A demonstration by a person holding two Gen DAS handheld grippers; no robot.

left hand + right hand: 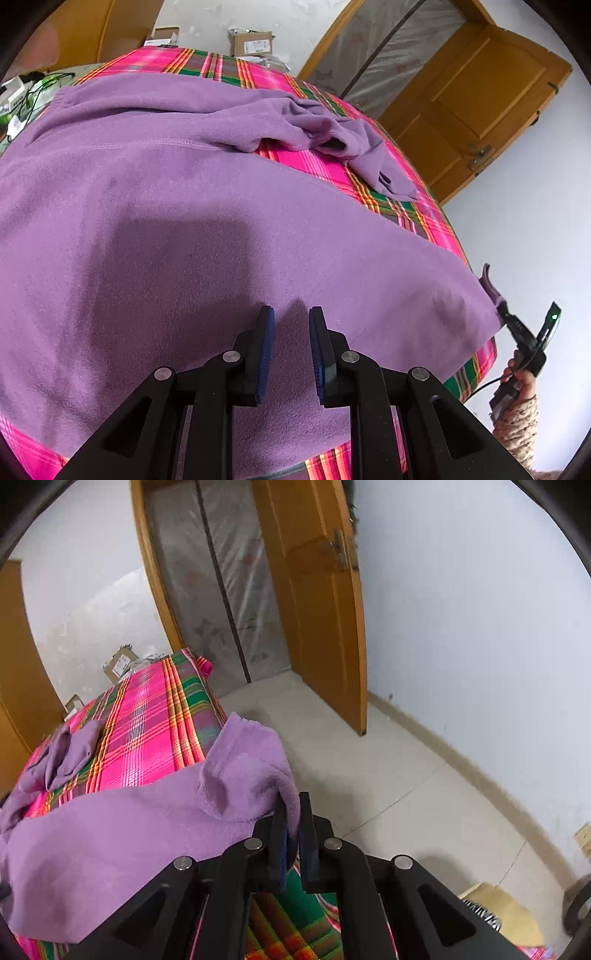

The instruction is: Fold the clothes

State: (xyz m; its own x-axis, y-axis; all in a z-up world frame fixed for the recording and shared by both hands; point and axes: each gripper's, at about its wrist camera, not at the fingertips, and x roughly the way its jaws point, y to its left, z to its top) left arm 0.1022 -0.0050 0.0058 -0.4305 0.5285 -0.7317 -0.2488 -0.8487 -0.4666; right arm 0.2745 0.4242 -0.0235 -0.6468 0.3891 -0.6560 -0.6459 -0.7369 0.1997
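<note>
A purple fleece garment (192,221) lies spread over a bed with a pink plaid cover (306,162). One sleeve (354,147) lies crumpled at the far right. My left gripper (291,314) is open, its blue pads just above the fleece near the near hem, holding nothing. My right gripper (292,805) is shut on a corner of the garment (251,760) at the bed's right edge, lifting it slightly. The right gripper also shows in the left wrist view (517,325) at the far right, held by a hand.
The bed cover (147,731) drops off to a pale floor (369,775) on the right. A wooden door (321,609) stands open by a plastic-covered doorway. Cardboard boxes (253,42) sit beyond the bed's far end. Cables and clutter (22,96) lie at the far left.
</note>
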